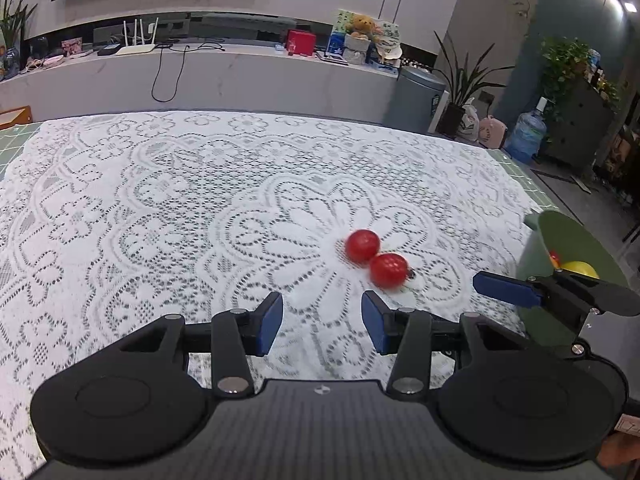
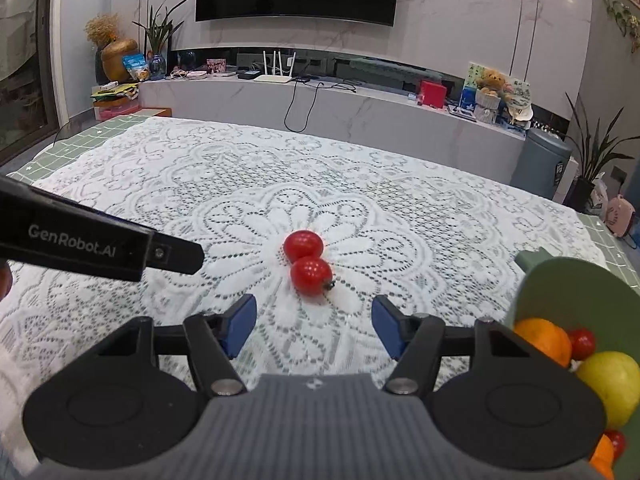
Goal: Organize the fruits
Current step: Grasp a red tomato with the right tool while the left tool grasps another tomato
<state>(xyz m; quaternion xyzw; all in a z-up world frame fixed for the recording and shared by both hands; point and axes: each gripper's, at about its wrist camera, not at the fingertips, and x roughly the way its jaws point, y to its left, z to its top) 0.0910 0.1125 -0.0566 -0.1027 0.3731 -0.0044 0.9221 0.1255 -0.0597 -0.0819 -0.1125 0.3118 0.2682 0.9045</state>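
Left gripper (image 1: 322,322): jaws parted, blue pads facing each other, nothing between them, pointing obliquely downward. Right gripper (image 2: 314,326): jaws parted wider, nothing between the pads, same downward pitch. The two grippers sit side by side, close together; each one's finger enters the other's view.

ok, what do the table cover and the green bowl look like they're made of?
Table cover: white lace fabric, matte; its openwork floral holes show a dark surface beneath. Green bowl: probably plastic, smooth matte olive wall, though glazed ceramic can't be ruled out.
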